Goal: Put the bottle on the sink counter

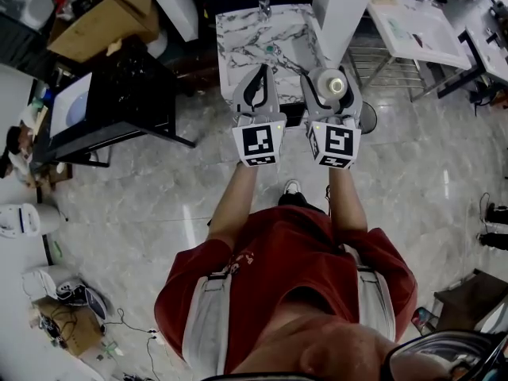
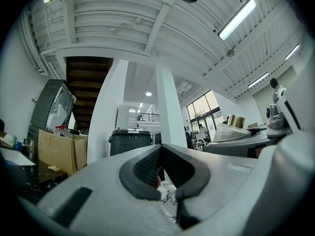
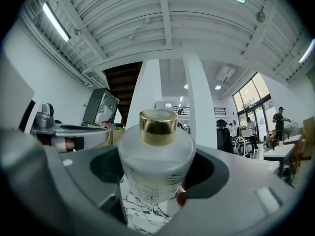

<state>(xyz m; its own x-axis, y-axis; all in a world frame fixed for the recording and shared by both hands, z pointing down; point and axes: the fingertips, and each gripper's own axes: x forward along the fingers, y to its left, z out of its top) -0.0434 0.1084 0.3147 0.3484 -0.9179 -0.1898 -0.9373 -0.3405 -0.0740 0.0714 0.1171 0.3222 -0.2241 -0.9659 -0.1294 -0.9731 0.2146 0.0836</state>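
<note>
The bottle (image 3: pixel 156 167), frosted white with a gold cap (image 3: pixel 158 127), stands upright between the jaws of the right gripper (image 1: pixel 332 86), whose pads clamp its sides. It is in the air, just short of the near edge of the sink counter (image 1: pixel 274 32) and not on it. The print on its label is too small to read, and the jaws cover its base. From the head view only the round cap and shoulder show from above.

The left gripper (image 1: pixel 258 84) hangs level with the right one, just beside it, also in front of the sink counter. Its jaws are drawn together with nothing between them.

The two grippers cover the near edge of the marble sink counter. At its far edge a faucet (image 1: pixel 264 8) is partly cut off by the frame. A white pillar (image 1: pixel 343 5) rises at the counter's right corner and hides that side. Left of the counter stands a black table (image 1: pixel 131 94) with a cardboard box (image 1: pixel 101 18) behind it. Right of the counter, past the pillar, is a white table (image 1: pixel 417 26).
</note>
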